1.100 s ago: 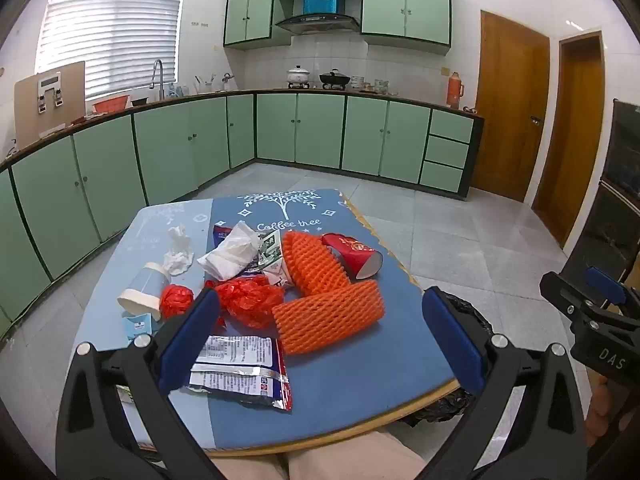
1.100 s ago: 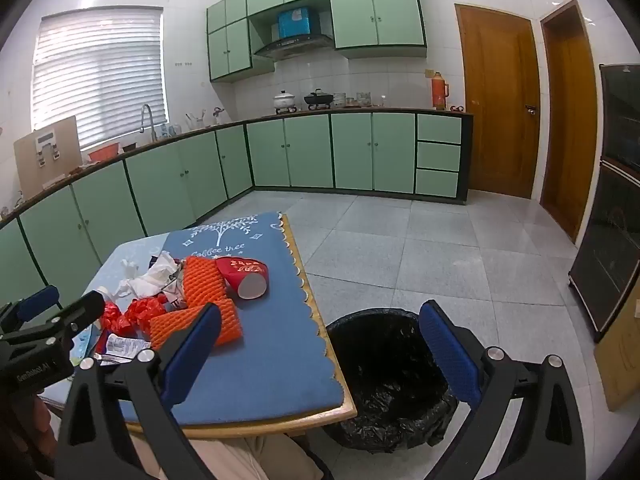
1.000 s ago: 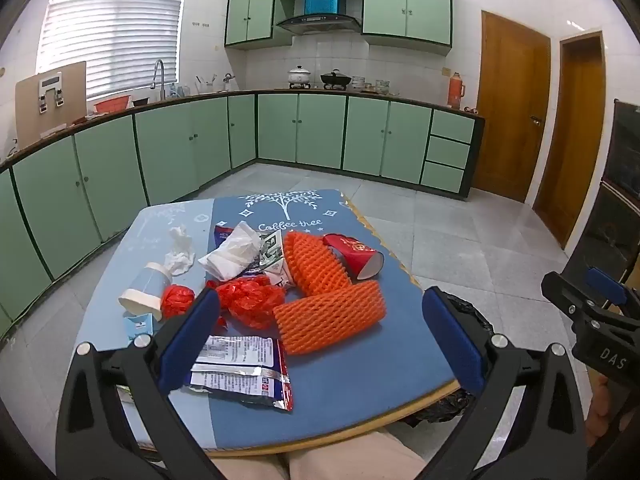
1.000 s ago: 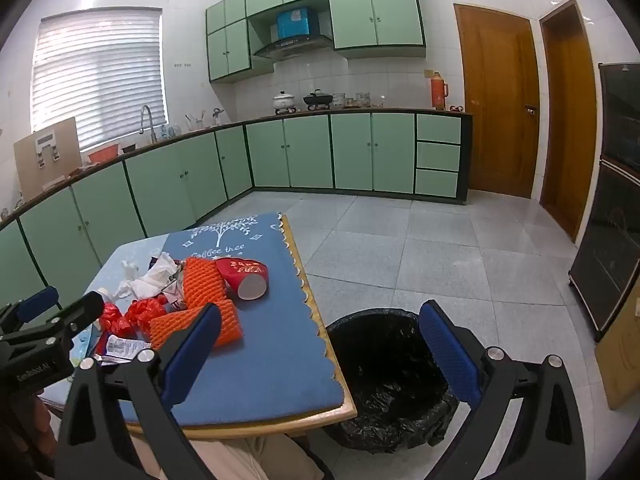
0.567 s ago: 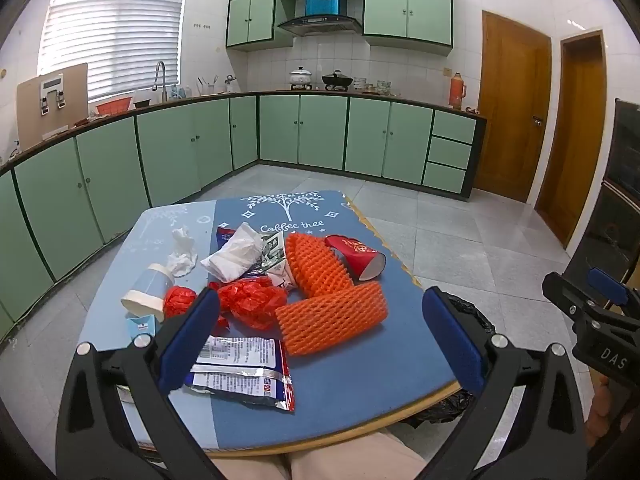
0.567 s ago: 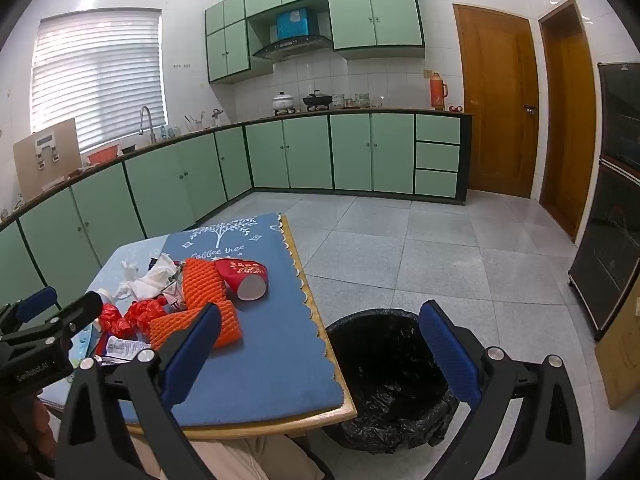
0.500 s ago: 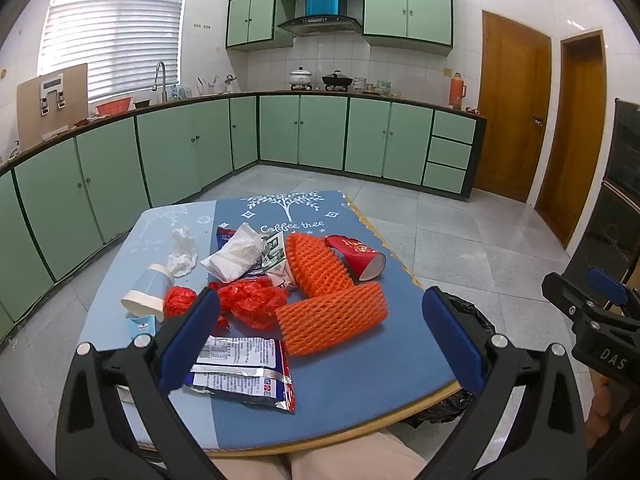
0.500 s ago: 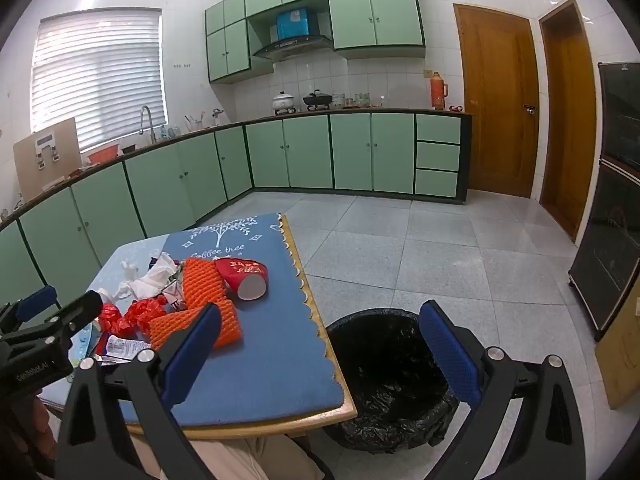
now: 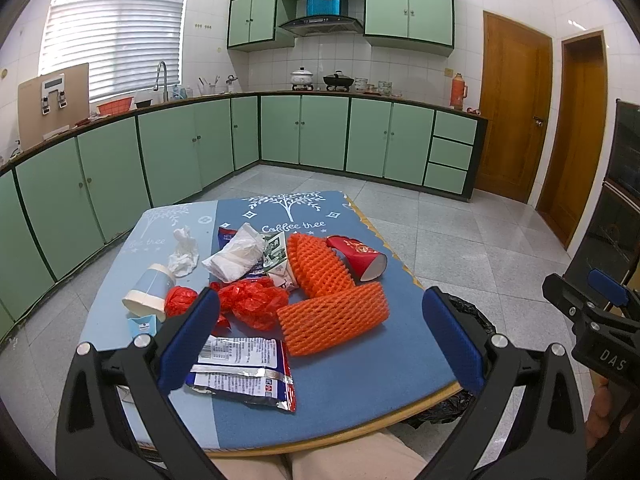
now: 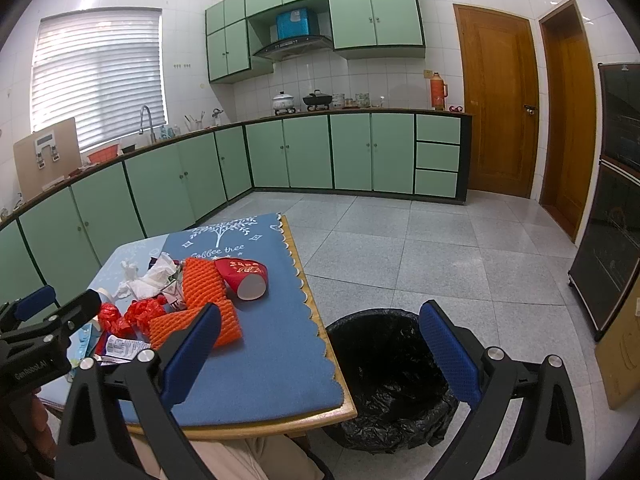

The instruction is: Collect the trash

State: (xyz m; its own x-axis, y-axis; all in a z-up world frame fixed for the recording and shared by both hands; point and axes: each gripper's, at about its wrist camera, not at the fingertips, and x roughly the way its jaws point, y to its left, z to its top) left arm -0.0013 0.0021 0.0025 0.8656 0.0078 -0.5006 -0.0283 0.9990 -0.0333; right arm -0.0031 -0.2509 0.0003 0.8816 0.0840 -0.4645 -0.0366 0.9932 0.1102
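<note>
Trash lies on a low table with a blue mat: two orange foam nets, a red paper cup on its side, crumpled red plastic, silver snack wrappers, white tissue and a blue-white cup. A black-lined trash bin stands on the floor right of the table. My left gripper is open and empty, held above the table's near edge. My right gripper is open and empty, above the gap between table and bin.
Green kitchen cabinets run along the back and left walls. Grey tiled floor lies beyond the table. Wooden doors and a dark oven cabinet stand at the right. The person's knees show at the table's near edge.
</note>
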